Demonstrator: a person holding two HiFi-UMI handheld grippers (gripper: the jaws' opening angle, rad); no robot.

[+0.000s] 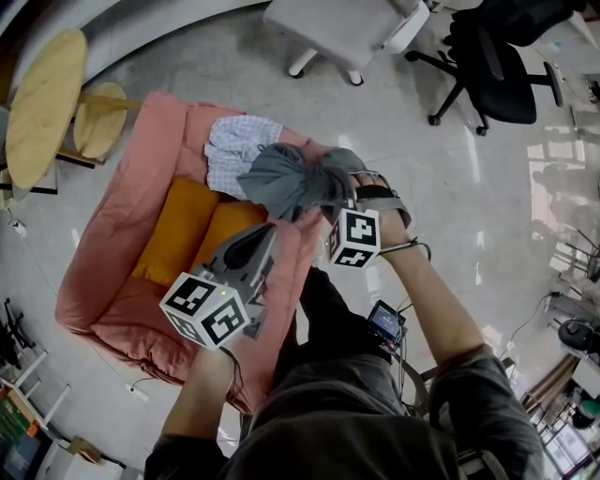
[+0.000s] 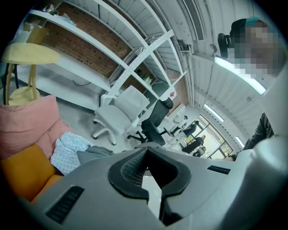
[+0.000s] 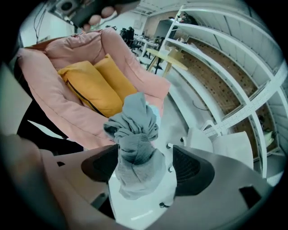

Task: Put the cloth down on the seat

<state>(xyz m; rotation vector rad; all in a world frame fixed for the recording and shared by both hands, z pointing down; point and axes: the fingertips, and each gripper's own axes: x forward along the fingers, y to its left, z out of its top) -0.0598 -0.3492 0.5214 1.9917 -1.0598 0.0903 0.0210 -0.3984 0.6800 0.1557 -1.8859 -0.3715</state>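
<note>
A bunched grey cloth (image 1: 291, 178) hangs over the far right edge of the pink padded seat (image 1: 103, 272). My right gripper (image 1: 330, 186) is open around the cloth. In the right gripper view the cloth (image 3: 135, 134) stands between the wide jaws of the right gripper (image 3: 141, 164), with a clear gap at the right pad. My left gripper (image 1: 267, 234) is shut and empty, pointing over the seat's front right side. In its own view the left gripper (image 2: 146, 150) holds nothing, and the grey cloth (image 2: 92, 155) shows just past it.
Two orange cushions (image 1: 173, 230) lie in the seat, and a checked cloth (image 1: 234, 150) lies at its back. A round wooden table (image 1: 42, 103) and stool (image 1: 98, 117) stand at the left. A white chair (image 1: 337, 28) and a black office chair (image 1: 497, 66) stand beyond.
</note>
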